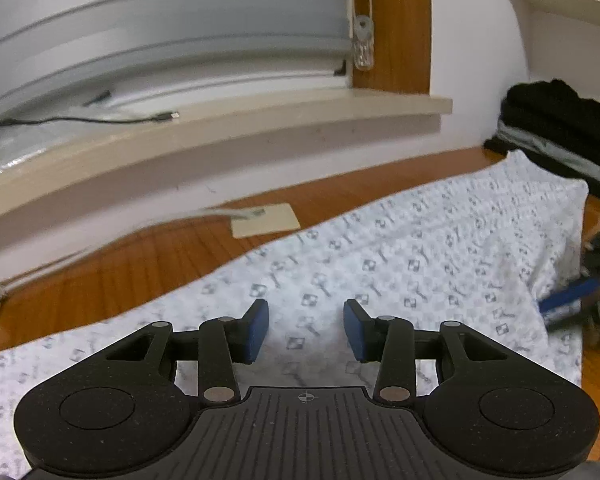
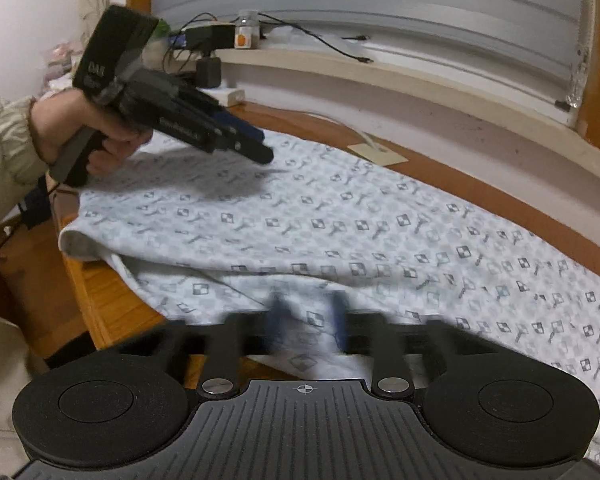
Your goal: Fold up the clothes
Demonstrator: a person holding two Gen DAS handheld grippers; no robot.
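the patterned cloth (image 2: 340,220) lies spread on the wooden table (image 1: 100,276), filling mid-frame, likely flattened for folding. the left gripper (image 1: 306,330) hovers over it, jaws half open and empty. low in its own frame, the right gripper (image 2: 306,320) is blurred, jaws apparently pinching the cloth's near edge, probably to lift it.

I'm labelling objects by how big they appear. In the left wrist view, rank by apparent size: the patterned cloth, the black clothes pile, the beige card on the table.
1. patterned cloth
2. black clothes pile
3. beige card

The pile is partly cut off at the frame edge.
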